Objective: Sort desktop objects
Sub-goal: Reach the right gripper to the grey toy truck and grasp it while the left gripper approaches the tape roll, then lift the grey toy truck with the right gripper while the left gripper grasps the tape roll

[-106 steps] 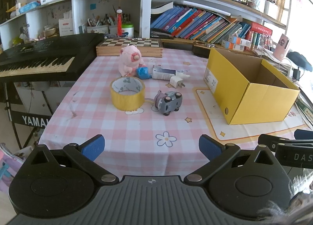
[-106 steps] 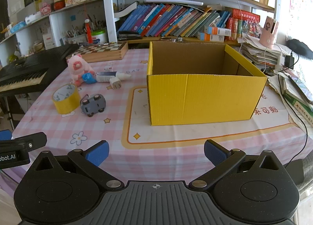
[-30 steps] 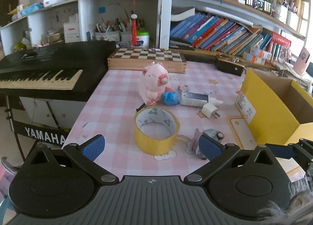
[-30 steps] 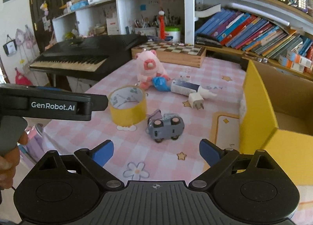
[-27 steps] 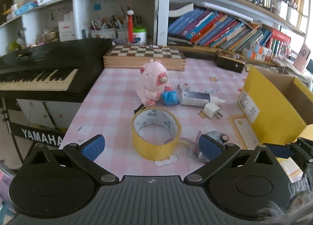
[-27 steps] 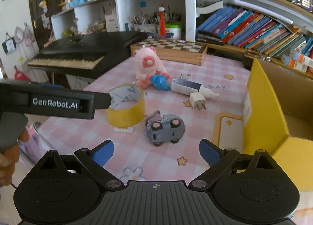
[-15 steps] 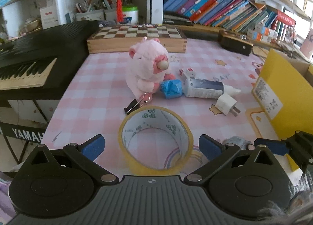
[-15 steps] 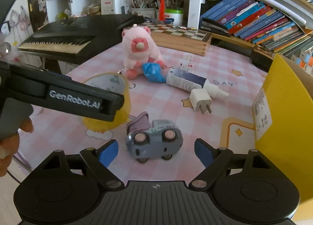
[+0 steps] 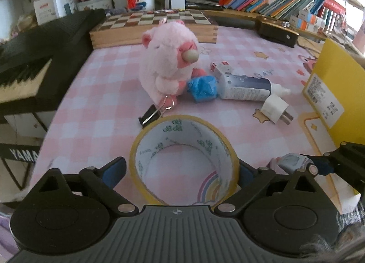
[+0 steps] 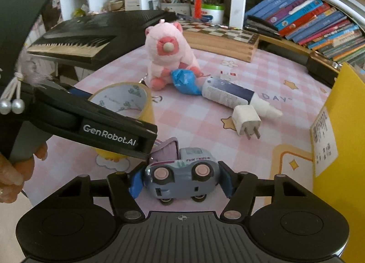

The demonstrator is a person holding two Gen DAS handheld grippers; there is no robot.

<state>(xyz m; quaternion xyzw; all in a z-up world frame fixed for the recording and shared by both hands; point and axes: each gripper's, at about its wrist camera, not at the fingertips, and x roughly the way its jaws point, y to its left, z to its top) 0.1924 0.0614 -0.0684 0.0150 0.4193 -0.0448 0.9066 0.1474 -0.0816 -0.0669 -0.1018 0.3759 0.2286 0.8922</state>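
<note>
We see nothing sorted yet. Left tongs (image 9: pixel 182 170) closing around the tape roll (image 9: pixel 184 159), one pad short of it. Right tongs (image 10: pixel 180 180) closing on the toy truck (image 10: pixel 180 175), pads about touching. Everything sits on the desk (image 9: pixel 109 94); yellow box (image 10: pixel 342 139) waits far right.

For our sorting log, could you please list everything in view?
Yellow tape roll: 1, yellow, front.
Grey toy truck: 1, grey, front.
Pink plush pig: 1, pink, centre.
Crumpled blue wrapper: 1, blue, against pig.
Plastic tube: 1, white-navy, beside wrapper.
Plug charger: 1, white, by tube.
Binder clip: 1, black, behind roll.
Cardboard box: 1, yellow, right.
Left gripper: 1, black, jaws just closing around roll.
Right gripper: 1, black, jaws just closing around truck.
</note>
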